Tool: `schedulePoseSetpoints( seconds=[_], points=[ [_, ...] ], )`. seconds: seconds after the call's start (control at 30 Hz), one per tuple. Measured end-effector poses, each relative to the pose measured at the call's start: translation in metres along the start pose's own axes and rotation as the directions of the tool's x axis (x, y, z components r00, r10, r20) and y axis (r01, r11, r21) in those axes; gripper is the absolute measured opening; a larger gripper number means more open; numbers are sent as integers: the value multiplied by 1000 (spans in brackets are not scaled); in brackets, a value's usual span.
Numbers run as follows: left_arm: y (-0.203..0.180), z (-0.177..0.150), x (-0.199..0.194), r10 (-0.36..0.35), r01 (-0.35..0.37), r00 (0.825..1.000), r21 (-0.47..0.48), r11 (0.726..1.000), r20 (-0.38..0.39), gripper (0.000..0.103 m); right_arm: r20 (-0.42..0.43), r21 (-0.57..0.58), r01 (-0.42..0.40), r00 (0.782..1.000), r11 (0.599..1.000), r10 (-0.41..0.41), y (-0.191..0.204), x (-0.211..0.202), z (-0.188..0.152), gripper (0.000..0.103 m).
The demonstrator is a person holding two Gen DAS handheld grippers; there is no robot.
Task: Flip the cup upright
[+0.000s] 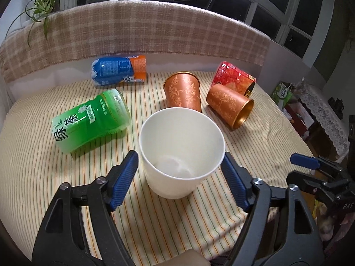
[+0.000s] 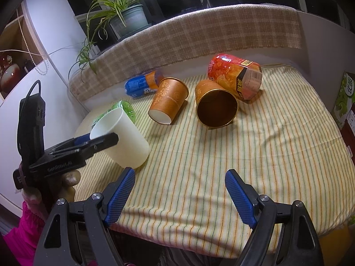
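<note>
Two pairs of black tongs with ridged blue pads are hovering over a worktop [image 2: 277,155] draped in a yellow cloth with thin green and orange stripes. Sitting between the spread pads of the left tongs [image 1: 180,173] is a plain white plastic cup [image 1: 180,153]; in the left wrist view its open mouth is facing up toward the camera, and narrow gaps are showing between the pads and its wall, so the left tongs are released and not squeezing it. In the right wrist view the same white cup [image 2: 124,137] is appearing near the left edge of the cloth, leaning in the fisheye picture, with the left tongs [image 2: 104,140] reaching across its rim; whether its base is resting on the cloth cannot be told. Standing apart from it, the right tongs [image 2: 180,188] are released too, with nothing between their pads. Behind the white cup, a green tea bottle [image 1: 91,122] is lying on its side, and farther back a blue and orange bottle [image 1: 119,69] is lying near the checked beige blanket [image 1: 133,35]. One orange patterned paper cup [image 2: 168,100] and one copper-coloured metal cup [image 2: 215,106] are lying tipped over, side by side, with a red snack canister [image 2: 235,75] lying just behind the metal one.
</note>
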State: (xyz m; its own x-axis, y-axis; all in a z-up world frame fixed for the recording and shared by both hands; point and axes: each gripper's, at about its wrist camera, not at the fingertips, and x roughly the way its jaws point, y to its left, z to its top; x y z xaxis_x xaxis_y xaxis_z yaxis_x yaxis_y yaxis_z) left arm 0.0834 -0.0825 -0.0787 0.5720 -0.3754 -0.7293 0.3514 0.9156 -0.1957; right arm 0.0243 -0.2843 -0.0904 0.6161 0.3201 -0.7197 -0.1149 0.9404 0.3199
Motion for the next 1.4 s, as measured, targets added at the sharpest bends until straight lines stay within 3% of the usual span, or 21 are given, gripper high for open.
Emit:
schedulePoseSetpoints(
  seconds=[0.23, 0.47, 0.6, 0.77, 0.83, 0.97, 1.4],
  points=[
    [7, -13, -20, 10, -10, 1000, -25, 1000, 17, 87, 51, -16, 16, 999, 1000, -16, 9, -12, 1, 85],
    [18, -24, -63, 94, -84, 986, -78, 993, 138, 87, 151, -29, 63, 987, 998, -58, 23, -26, 9, 87],
    [17, -27, -89, 180, -164, 954, -85, 983, 241, 88, 212, -35, 88, 974, 996, -78, 31, -33, 11, 90],
    [17, -30, -113, 254, -225, 905, -124, 966, 341, 102, 292, -37, 136, 949, 990, -119, 38, -43, 12, 98],
    [16, -33, -121, 281, -249, 883, -133, 959, 377, 103, 324, -44, 166, 935, 985, -143, 42, -47, 11, 101],
    [13, -37, -129, 308, -281, 860, -127, 951, 406, 103, 368, -66, 216, 913, 974, -177, 49, -50, 8, 103],
    [7, -42, -133, 315, -293, 857, -116, 949, 408, 103, 384, -109, 246, 904, 963, -187, 61, -48, 5, 103]
  ],
)
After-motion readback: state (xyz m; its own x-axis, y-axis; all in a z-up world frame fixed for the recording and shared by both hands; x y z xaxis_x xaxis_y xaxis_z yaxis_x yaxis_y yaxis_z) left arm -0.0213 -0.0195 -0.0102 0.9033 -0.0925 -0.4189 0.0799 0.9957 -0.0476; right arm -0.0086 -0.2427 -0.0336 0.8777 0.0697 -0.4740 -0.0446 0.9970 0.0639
